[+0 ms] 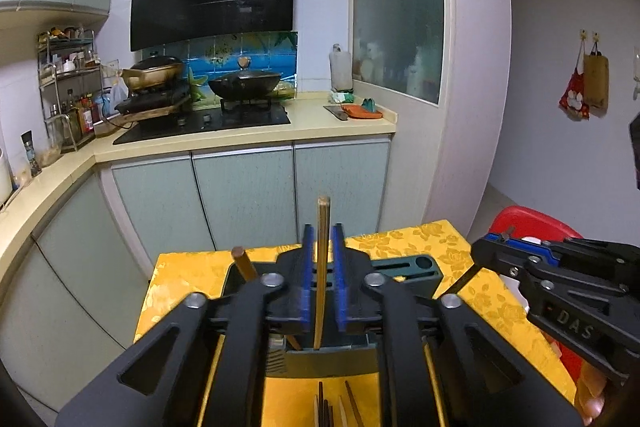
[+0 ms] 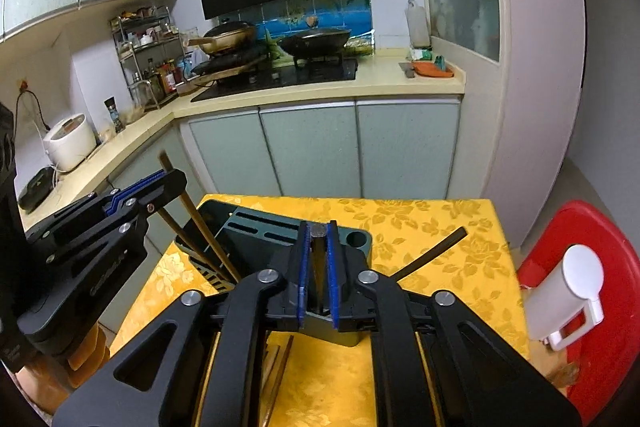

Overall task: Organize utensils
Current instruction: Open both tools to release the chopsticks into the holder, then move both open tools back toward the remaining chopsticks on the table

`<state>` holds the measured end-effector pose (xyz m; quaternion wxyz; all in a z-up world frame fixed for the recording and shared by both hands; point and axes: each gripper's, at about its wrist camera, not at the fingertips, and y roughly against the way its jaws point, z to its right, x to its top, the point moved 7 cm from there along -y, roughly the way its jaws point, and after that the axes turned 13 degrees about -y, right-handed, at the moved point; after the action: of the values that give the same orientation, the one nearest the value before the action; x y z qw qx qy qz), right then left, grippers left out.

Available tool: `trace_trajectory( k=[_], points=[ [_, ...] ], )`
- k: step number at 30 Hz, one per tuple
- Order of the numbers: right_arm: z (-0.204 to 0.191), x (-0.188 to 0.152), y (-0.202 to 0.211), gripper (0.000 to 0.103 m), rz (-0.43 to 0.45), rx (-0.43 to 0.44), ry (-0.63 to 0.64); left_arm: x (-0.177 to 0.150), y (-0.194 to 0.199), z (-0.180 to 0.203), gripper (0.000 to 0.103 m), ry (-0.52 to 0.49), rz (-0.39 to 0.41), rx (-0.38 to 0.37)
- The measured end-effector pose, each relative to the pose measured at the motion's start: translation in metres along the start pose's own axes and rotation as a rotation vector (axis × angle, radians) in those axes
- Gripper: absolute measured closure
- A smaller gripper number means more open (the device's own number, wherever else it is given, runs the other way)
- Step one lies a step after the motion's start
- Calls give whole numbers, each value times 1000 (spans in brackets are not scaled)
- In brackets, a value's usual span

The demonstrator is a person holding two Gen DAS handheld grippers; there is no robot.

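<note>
A dark green slotted utensil holder (image 1: 416, 271) (image 2: 256, 223) stands on the yellow tablecloth (image 1: 400, 239) (image 2: 420, 219). My left gripper (image 1: 322, 267) (image 2: 172, 183) is over the holder's left end, jaws slightly apart. A pale wooden chopstick (image 1: 323, 227) stands between the pads with thin gaps, its lower end in the holder. A brown chopstick (image 1: 244, 263) (image 2: 208, 247) leans in the holder beside it. My right gripper (image 2: 318, 267) (image 1: 492, 243) is above the holder's near side, shut on a dark chopstick (image 2: 319, 233). Loose chopsticks (image 1: 332, 403) (image 2: 280, 367) lie on the cloth under the grippers.
Another dark chopstick (image 2: 432, 255) slants across the cloth right of the holder. A red stool (image 2: 600, 267) with a white container (image 2: 568, 287) stands at the table's right edge. Cabinets and a counter with a stove (image 1: 208, 123) lie beyond the table's far edge.
</note>
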<state>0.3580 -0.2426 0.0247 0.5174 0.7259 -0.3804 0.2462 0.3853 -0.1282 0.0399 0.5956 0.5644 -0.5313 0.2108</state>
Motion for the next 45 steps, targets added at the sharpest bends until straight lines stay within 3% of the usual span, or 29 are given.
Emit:
trace_trajectory(
  k=[1,2,3,5,11,19,28,37,45],
  points=[
    [1,-1,0,90,-2,-1,-4,-2,2,-2,66,3,-2,4],
    [1,-1,1,77,-1,-1,-9,-3,5,-5,54,11,-2,3],
    [3,0,3,62,11,-10,-16,-3,8,-7,52,21,1,-1],
    [6,4,8,50,49,-29,-18,-5,17,-13,44,45,5,-10],
    [10,6,33,50,107,-50,4,-8,49,-28,26,74,44,2],
    [15,-12,86,50,191,-56,28,-29,90,-29,22,73,62,-4],
    [29,-85,124,48,202,-61,82,-97,132,-9,21,-32,13,40],
    [53,-172,127,47,154,-115,92,-173,158,2,21,-96,-41,97],
    [50,-231,115,47,88,-116,142,-234,149,11,21,-139,-121,110]
  ],
)
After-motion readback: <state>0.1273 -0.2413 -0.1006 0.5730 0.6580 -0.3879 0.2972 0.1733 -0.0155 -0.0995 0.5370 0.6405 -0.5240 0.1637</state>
